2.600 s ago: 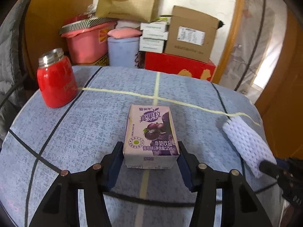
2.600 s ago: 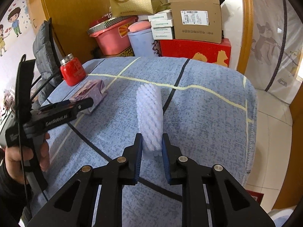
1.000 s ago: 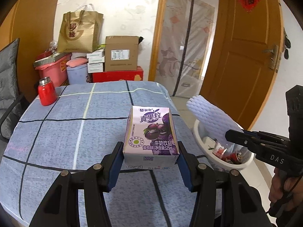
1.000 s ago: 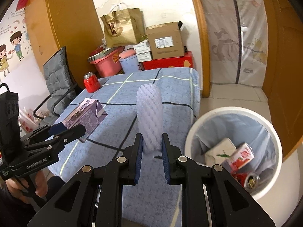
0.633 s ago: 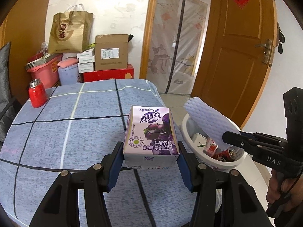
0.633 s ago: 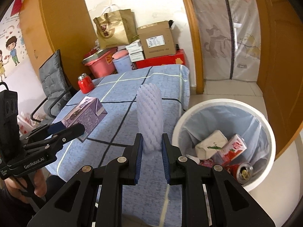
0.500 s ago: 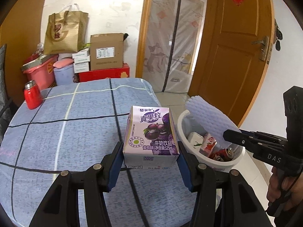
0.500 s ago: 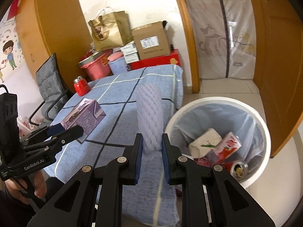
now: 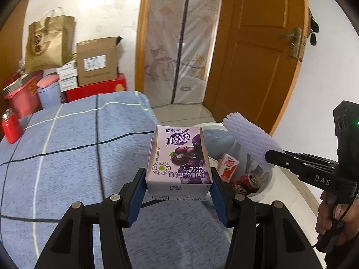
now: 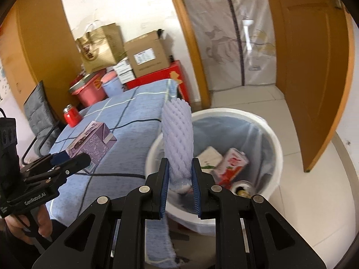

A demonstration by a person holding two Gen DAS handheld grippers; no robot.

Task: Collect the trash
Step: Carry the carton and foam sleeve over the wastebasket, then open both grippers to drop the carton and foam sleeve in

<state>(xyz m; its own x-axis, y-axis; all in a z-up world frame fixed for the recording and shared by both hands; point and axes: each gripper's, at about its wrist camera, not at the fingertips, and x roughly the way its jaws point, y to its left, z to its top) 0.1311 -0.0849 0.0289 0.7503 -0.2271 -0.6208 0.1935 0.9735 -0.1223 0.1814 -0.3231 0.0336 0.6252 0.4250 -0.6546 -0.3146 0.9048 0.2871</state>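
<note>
Right wrist view: white bin (image 10: 274, 148) beside the table (image 10: 125, 121) already holds cartons and a can. My right gripper (image 10: 178, 185) pinches the foam sleeve (image 10: 177, 134) above it, left gripper (image 9: 177, 192) clamps the milk carton (image 9: 179, 157) nearby; both undropped.

Wooden door (image 9: 264, 51), pale tiled floor (image 10: 258, 98), stacked boxes (image 9: 96, 62).

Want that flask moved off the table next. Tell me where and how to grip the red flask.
Grip the red flask around its red body, below the silver cap, coming in level from the side. It stands upright on the blue tablecloth near the far corner with nothing touching it, and its round sides look narrow enough for the jaws. Both grippers are full now, so drop their loads first.
</note>
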